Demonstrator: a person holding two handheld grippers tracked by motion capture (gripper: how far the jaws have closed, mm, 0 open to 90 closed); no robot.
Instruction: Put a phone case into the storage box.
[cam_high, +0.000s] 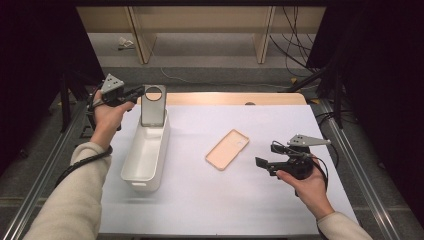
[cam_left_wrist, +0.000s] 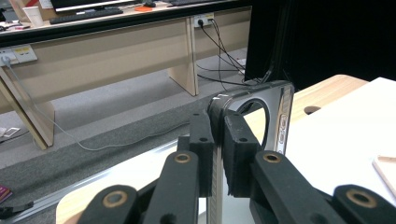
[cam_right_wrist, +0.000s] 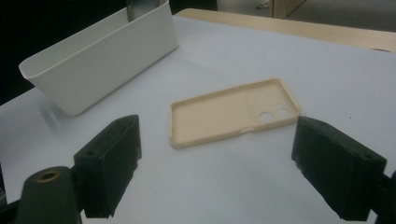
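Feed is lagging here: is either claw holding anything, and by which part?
The left claw grips the grey phone by its side edge, upright over the white bin. The right claw is open, holding nothing.

1. The phone (cam_high: 153, 106) held upright in the left gripper (cam_high: 136, 93) is dark grey, with a silvery metallic edge and a dark ring on its back
2. The bin (cam_high: 146, 155) is plain white
3. The phone case (cam_high: 227, 149) is pale peach-beige, with 2 round cut-outs
4. Both grippers are black; the right gripper (cam_high: 262, 163) carries a grey plate
5. The table (cam_high: 280, 130) has a white cover and a light wood edge
6. The person's sleeves (cam_high: 75, 200) are cream
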